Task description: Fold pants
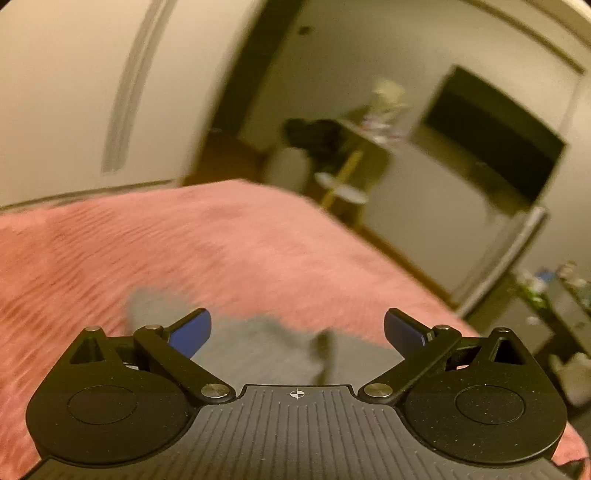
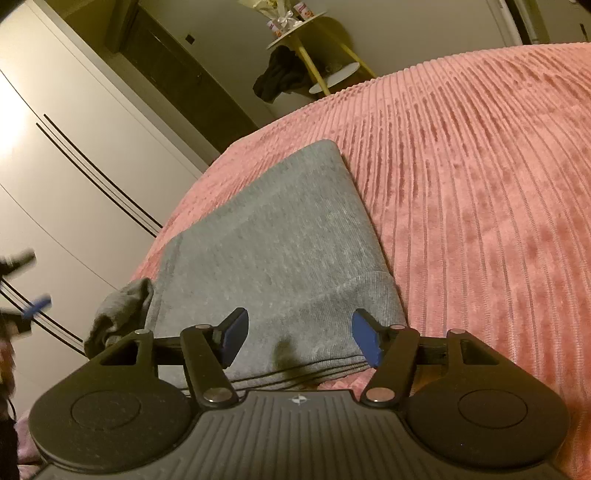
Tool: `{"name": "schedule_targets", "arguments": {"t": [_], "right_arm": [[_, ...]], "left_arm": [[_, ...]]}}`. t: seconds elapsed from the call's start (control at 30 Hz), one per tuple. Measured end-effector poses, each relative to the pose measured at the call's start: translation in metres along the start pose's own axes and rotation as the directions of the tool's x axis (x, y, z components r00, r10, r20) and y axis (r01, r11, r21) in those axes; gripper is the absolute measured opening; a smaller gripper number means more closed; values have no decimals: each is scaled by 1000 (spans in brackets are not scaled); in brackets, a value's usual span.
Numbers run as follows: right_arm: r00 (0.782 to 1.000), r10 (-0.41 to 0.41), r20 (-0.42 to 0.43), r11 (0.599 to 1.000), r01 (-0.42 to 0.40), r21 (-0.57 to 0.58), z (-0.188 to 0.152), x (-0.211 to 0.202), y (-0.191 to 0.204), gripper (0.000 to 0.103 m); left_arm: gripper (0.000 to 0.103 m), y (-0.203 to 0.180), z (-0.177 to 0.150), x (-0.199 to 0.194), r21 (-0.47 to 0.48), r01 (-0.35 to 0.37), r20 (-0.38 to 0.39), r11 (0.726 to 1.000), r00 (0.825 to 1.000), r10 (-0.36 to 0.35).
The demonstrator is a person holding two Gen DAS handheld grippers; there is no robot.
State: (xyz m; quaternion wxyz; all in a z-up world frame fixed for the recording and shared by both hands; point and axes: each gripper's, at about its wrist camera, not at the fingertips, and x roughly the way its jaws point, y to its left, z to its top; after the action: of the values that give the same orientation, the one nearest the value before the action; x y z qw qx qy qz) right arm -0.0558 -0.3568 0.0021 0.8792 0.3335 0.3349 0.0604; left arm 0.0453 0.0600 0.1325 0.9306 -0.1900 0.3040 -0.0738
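grey pants (image 2: 280,236) folded at bedspread (image 2: 480,192) left edge; right gripper (image 2: 299,341) spread above near hem, nothing gripped.

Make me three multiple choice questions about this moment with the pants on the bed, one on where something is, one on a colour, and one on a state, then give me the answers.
1. Where do the pants lie?
A. on the bedspread
B. on the floor
C. on the round side table

2. What colour are the pants?
A. black
B. grey
C. pink

3. How does the left gripper stand?
A. shut on the pants
B. shut on nothing
C. open, holding nothing

Answers: 1 A, the folded cloth rests flat on the pink ribbed bedspread. 2 B, the knit is grey against the pink. 3 C, its blue fingers stand wide apart above the cloth with nothing between them.
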Motion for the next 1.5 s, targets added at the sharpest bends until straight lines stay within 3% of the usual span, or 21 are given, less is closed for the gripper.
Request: {"name": "schedule_targets", "arguments": {"t": [0.07, 0.2, 0.27, 0.4, 0.47, 0.57, 0.63, 0.73, 0.87, 1.0, 1.1, 1.17, 1.27, 1.37, 1.5], "right_arm": [[1000, 4, 0, 1000, -4, 4, 0, -1, 0, 63], [1000, 10, 1, 1000, -10, 10, 0, -2, -1, 64], [1000, 10, 1, 1000, -10, 9, 0, -2, 0, 64], [1000, 6, 0, 1000, -6, 1, 0, -1, 0, 64], [1000, 4, 0, 1000, -4, 0, 0, 0, 1, 64], [1000, 1, -1, 1000, -1, -5, 0, 1, 1, 64], [1000, -1, -2, 1000, 1, -14, -1, 2, 2, 65], [1000, -1, -2, 1000, 1, -20, -1, 3, 2, 65], [1000, 7, -1, 1000, -7, -3, 0, 4, 0, 65], [1000, 17, 1, 1000, -17, 3, 1, 5, -2, 65], [1000, 25, 0, 1000, -25, 3, 1, 4, -3, 67], [1000, 28, 0, 1000, -28, 5, 1, 4, -3, 67], [999, 33, 1, 999, -33, 9, 3, 5, -4, 67], [999, 33, 2, 999, -33, 7, 4, 5, -4, 67], [1000, 22, 0, 999, -22, -23, 3, 7, 0, 67]], "left_arm": [[102, 24, -19, 1, -98, -80, -30, 992, 997, 77], [102, 82, -55, 6, -321, -142, -99, 936, 988, 116], [102, 101, -66, 11, -387, -136, -92, 912, 990, 109], [102, 115, -64, 29, -506, -38, -71, 862, 997, 2], [100, 108, -54, 42, -493, -18, -74, 870, 997, -22], [99, 76, -26, 62, -364, -26, -72, 931, 997, 0], [99, 49, -4, 70, -255, 70, -4, 964, 997, -73], [99, 11, 21, 62, -158, 200, 58, 967, 980, -193], [101, -7, 7, 54, -176, 218, 79, 960, 975, -207], [101, 10, -46, 58, -300, 144, -17, 943, 988, -156], [101, 25, -85, 64, -384, 24, -107, 923, 992, -70], [101, 32, -98, 66, -424, 14, -108, 906, 992, -66], [101, 33, -100, 51, -467, 2, -47, 884, 999, -27], [101, 28, -94, 34, -436, -70, -3, 897, 997, 76], [101, 34, -85, 38, -319, -243, -61, 916, 970, 236]]}}
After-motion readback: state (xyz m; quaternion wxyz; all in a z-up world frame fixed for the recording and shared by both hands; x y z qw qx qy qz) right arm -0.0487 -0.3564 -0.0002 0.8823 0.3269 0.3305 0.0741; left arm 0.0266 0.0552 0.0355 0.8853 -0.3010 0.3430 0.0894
